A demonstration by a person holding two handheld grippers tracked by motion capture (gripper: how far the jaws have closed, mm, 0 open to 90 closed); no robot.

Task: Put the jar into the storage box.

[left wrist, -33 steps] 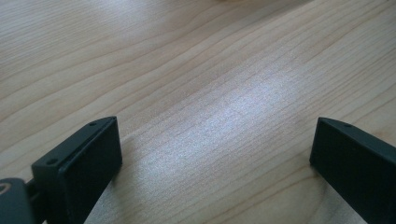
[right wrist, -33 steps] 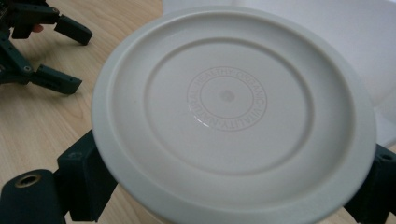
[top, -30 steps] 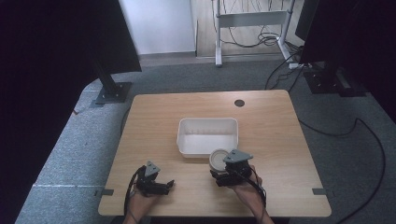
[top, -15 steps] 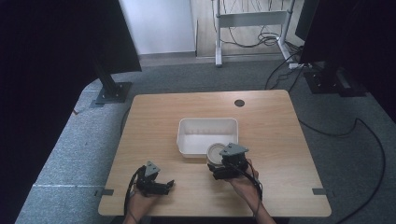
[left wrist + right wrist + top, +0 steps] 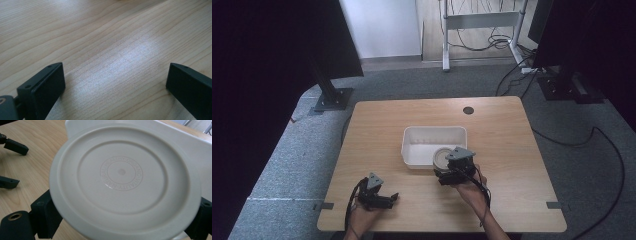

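Your right gripper [image 5: 454,169] is clamped on a round cream plastic lid [image 5: 125,180]: concentric ridges, embossed ring of lettering at its centre, flat face toward the gripper's camera. You're holding it over the near right corner of the white rectangular tub [image 5: 422,136], which sits mid-table, open side up.

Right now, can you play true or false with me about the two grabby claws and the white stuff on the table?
1. The right gripper holds a round white lid. True.
2. The left gripper is squeezing a ball. False: it is open, with bare wooden table between its jaws.
3. A white tub sits on the table. True.
4. The lid lies flat on the table, far from the tub. False: it is held up at the tub's near edge.
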